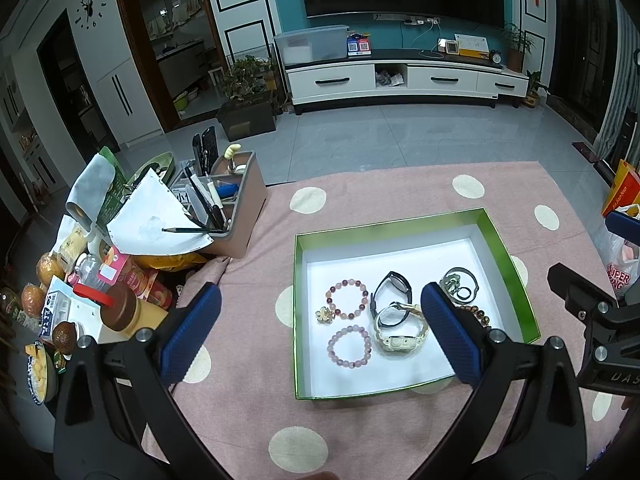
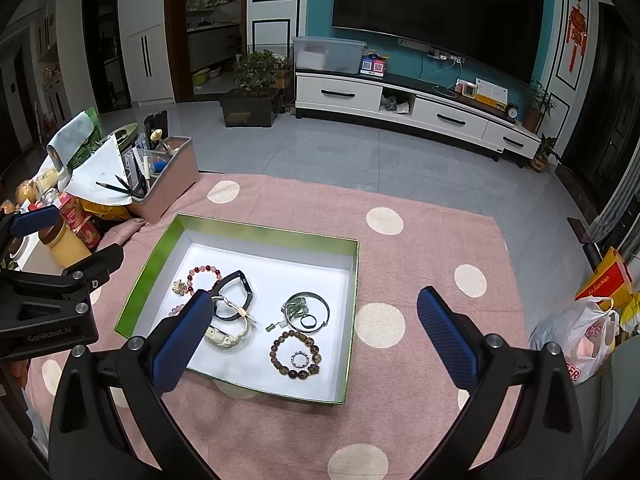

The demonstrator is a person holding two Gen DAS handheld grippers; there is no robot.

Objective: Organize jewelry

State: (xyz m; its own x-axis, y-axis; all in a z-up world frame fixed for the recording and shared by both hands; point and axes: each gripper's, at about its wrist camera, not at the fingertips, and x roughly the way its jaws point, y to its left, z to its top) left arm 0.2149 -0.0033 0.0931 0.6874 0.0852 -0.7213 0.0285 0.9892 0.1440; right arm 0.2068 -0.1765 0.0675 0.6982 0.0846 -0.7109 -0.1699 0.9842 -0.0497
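**Both tools empty over the tray, jewelry already gathered inside**

Nearest the cameras, both tools hung above the desk w/ jaws spread wide and nothing between them. The left tool (image 1: pixel 320 324) sat over the tray's left half; the right tool (image 2: pixel 314 324) over its right half and the bare cloth beside it. Prob. a ready stance before a pick, one tool per side so neither crosses the other.

Below them lay the pink dotted cloth (image 2: pixel 400 264), soft, so small pieces shouldn't skid or scratch. On it sat the green-walled tray (image 1: pixel 516 280) w/ a white floor, all the jewelry inside. Left side: two pink bead bracelets (image 1: pixel 347 298), a small gold flower charm (image 1: pixel 323 315) just beside the upper one. Centre: a black band (image 1: pixel 394 284) overlapping a cream watch (image 1: pixel 400 340), the two tangled, likely the awkward grab. Right side: a silver bangle (image 2: pixel 308 312) w/ green charms and a small ring within it, and near that a brown bead bracelet (image 2: pixel 296 354) circling a tiny ring.

Farther left, a pen organiser (image 1: pixel 236 208) and food clutter stood well apart from the tray. Beyond the desk: grey floor, then a TV cabinet (image 1: pixel 408 80).
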